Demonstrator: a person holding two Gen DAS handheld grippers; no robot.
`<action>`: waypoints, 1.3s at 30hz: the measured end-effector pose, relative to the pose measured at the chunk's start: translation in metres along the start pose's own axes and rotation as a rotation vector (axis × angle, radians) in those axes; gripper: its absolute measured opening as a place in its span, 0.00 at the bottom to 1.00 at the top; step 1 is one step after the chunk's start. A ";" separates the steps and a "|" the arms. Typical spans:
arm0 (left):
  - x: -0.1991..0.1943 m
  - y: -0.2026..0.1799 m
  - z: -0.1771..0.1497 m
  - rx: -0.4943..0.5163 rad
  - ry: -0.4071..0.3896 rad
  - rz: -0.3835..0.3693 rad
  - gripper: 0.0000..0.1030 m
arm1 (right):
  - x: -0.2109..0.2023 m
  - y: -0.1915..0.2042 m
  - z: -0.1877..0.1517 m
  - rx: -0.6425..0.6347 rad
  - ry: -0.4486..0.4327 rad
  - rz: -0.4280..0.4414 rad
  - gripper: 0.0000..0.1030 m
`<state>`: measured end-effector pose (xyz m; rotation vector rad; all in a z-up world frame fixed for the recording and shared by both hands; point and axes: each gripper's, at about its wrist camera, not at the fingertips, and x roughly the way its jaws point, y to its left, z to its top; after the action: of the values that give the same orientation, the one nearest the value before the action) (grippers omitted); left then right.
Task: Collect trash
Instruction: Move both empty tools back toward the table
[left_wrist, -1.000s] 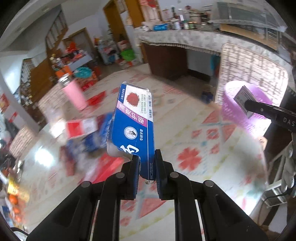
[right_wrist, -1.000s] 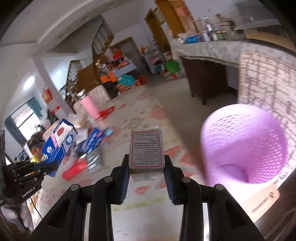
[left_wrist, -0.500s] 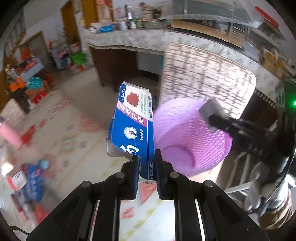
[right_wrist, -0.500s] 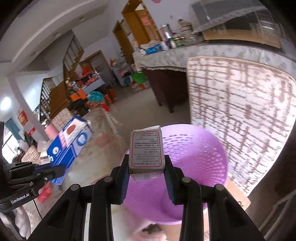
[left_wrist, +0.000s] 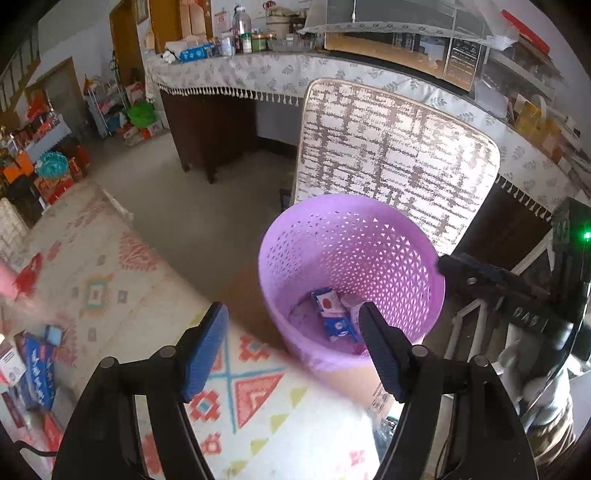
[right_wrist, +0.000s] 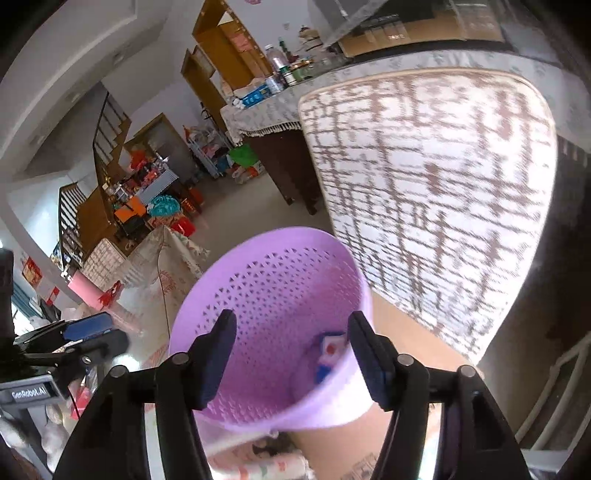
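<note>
Left claw (left_wrist: 293, 332) jaws wide apart, nothing between them, hanging over the near rim of the purple basket (left_wrist: 284, 236). Right claw (right_wrist: 290, 345) also spread wide and empty, aimed down into the same basket (right_wrist: 207, 314) from the other side. Each claw shows in the other's view: right one at the basket's right rim, left one off the basket's left side. Trash is in the basket: blue-and-white boxes (left_wrist: 334, 314) lie on its bottom, one with a red spot; right wrist view catches them (right_wrist: 328, 354) low inside, near the right finger. Basket stands on the floor beside the patterned rug (left_wrist: 110, 280), with an upright mat (left_wrist: 391, 155) right behind it. More boxes (left_wrist: 33, 365) remain on the rug, far left. Draped counter (left_wrist: 258, 74) with bottles and jars runs along the back.
</note>
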<state>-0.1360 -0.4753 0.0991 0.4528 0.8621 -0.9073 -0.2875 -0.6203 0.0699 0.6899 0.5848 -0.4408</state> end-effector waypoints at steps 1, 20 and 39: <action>-0.005 0.001 -0.004 0.002 -0.007 0.002 0.70 | -0.007 -0.004 -0.004 -0.001 -0.005 -0.008 0.69; -0.144 0.104 -0.102 -0.226 -0.158 0.190 0.71 | -0.085 0.040 -0.040 -0.128 -0.051 -0.011 0.76; -0.205 0.280 -0.274 -0.509 -0.094 0.555 0.77 | 0.003 0.250 -0.140 -0.436 0.222 0.256 0.78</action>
<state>-0.0943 -0.0346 0.1003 0.1823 0.7891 -0.1814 -0.1953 -0.3497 0.0957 0.3880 0.7615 0.0084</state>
